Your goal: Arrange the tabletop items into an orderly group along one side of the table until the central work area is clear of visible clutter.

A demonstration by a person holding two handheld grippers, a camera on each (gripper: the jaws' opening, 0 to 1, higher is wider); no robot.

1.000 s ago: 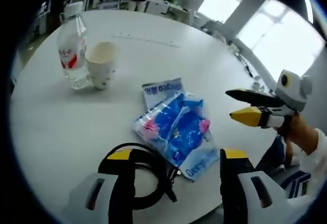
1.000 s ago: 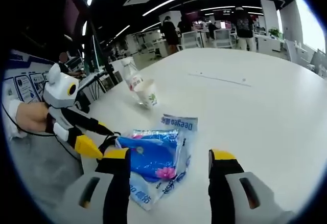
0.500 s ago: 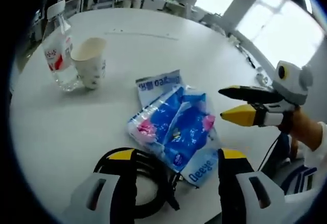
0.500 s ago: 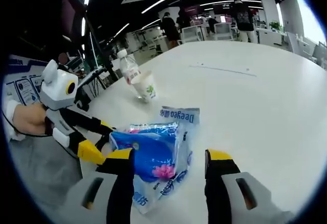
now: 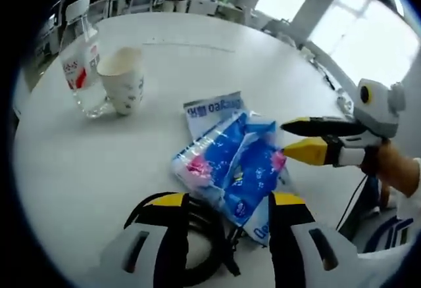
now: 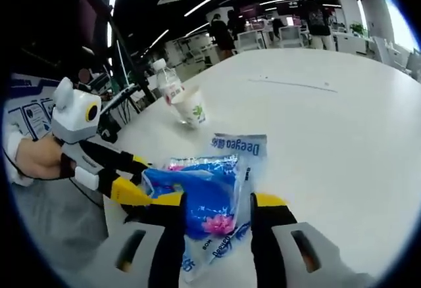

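A blue tissue pack in clear wrap lies on the round white table. My left gripper hovers open over its near corner and a coiled black cable. My right gripper comes in from the right, its yellow and black fingers apart at the pack's edge. In the right gripper view the tissue pack lies between the jaws of my right gripper, which stand open but narrow. My left gripper reaches in from the left beside the pack. A water bottle and a paper cup stand together farther off.
The water bottle and paper cup stand near the table's left edge in the right gripper view. Office desks, chairs and people fill the background beyond the table. A hand holds the right gripper.
Both grippers' jaws have narrowed over the last second. The right gripper has moved in closer over the tissue pack. The pack, bottle and cup stay where they were.
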